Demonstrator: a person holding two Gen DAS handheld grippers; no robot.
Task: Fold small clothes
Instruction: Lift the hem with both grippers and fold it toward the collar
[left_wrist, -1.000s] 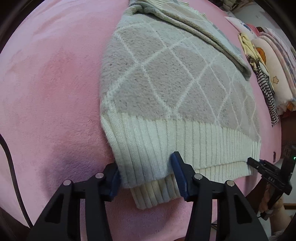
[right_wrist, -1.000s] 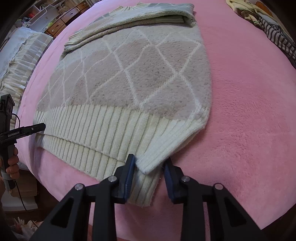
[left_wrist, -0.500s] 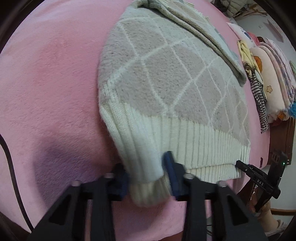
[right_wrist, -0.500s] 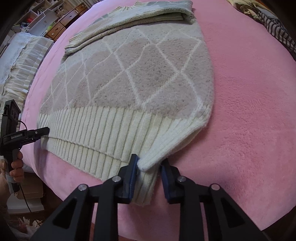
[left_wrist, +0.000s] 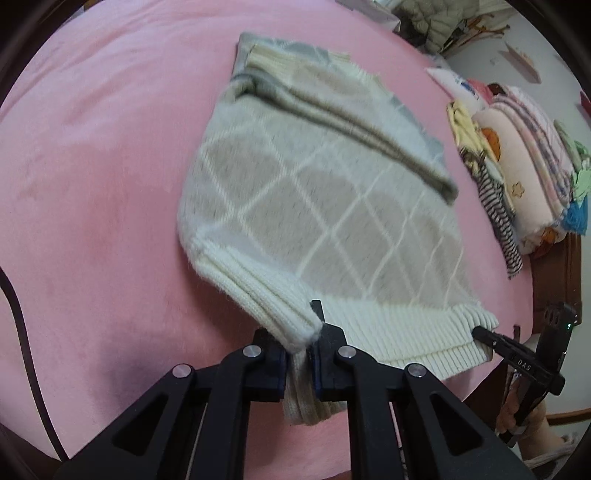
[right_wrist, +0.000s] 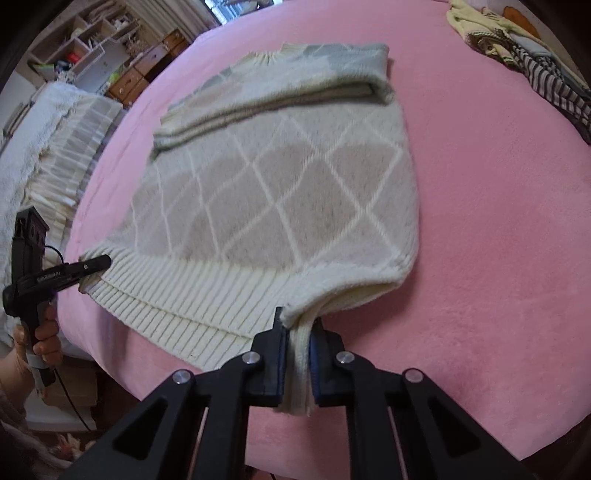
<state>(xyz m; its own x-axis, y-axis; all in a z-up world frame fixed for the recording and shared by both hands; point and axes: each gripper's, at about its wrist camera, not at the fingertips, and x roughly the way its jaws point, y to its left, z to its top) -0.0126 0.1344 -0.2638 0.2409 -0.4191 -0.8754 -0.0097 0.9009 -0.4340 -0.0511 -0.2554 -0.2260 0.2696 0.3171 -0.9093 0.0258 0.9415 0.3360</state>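
A cream and beige diamond-pattern sweater (left_wrist: 325, 206) (right_wrist: 288, 192) lies on the pink blanket (left_wrist: 92, 166), sleeves folded across its upper part. My left gripper (left_wrist: 299, 332) is closing tight on the ribbed hem at the sweater's left bottom corner, which is bunched between the pads and lifted off the blanket. My right gripper (right_wrist: 297, 328) is closing tight on the hem's right bottom corner, also raised. Each wrist view shows the other gripper at the hem's far end: the right gripper (left_wrist: 480, 332) and the left gripper (right_wrist: 105, 261), with a hand (right_wrist: 48, 332) on its handle.
A stack of folded small clothes (left_wrist: 517, 166) sits at the blanket's right edge, with loose striped and yellow garments (right_wrist: 524, 48) beside it. White frilled bedding (right_wrist: 48, 147) and drawers (right_wrist: 122, 74) lie beyond the left edge. A dark cable (left_wrist: 22, 325) hangs at left.
Both grippers closed on the hem corners and rose, pulling the bottom edge off the blanket. The sweater now looks smaller and farther away in both views.
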